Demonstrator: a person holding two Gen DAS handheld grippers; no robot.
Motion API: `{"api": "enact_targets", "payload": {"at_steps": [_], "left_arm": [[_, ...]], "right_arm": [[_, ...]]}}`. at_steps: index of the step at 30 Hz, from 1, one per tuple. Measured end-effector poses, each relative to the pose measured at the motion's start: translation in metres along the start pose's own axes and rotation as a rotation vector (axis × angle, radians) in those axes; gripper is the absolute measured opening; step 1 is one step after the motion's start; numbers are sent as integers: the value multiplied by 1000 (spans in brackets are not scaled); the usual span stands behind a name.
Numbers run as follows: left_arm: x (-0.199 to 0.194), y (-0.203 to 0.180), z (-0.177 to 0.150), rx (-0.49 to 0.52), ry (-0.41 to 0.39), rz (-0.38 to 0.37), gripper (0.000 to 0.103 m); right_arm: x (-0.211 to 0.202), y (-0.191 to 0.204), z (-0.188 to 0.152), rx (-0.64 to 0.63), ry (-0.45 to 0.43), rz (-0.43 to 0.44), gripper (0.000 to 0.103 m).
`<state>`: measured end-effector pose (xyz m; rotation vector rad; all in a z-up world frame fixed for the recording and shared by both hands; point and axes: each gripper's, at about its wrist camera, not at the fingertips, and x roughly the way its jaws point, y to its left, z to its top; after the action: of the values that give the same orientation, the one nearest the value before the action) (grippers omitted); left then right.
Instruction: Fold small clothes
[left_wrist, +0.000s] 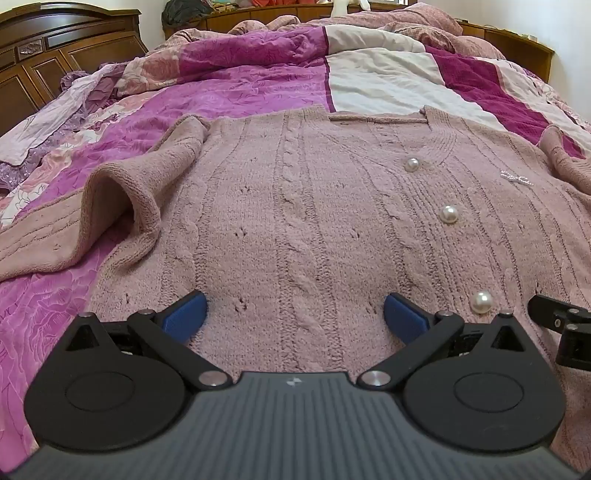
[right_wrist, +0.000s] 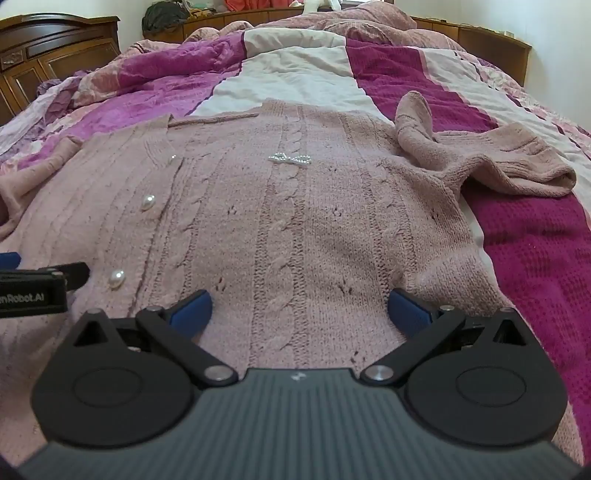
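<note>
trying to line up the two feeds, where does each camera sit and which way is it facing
Left wrist: sits on the left tongs, low over the pink cardigan, facing up the bed toward the headboard; its open blue fingers show, with the right tongs at the right edge.
Right wrist: sits on the right tongs, same heading; its open fingers show, with the left tongs at the left edge.
Shared: the cardigan, its pearl buttons and the quilt.

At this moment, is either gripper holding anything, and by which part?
Nothing is held. The left gripper and right gripper both have their jaws wide open over the hem end of the pink cardigan, gripping no fabric.
</note>
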<state>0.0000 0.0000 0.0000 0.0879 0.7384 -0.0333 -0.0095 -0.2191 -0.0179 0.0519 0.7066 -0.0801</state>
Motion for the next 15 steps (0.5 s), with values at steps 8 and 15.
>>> {"api": "enact_targets", "payload": {"at_steps": [8,15], "left_arm": [[0,0,0,0,-1,0,103],[0,0,0,1,-1,0,103]], "right_arm": [[0,1,0,-2,-1,-2,103],[0,1,0,-3,-1,-3,103]]}}
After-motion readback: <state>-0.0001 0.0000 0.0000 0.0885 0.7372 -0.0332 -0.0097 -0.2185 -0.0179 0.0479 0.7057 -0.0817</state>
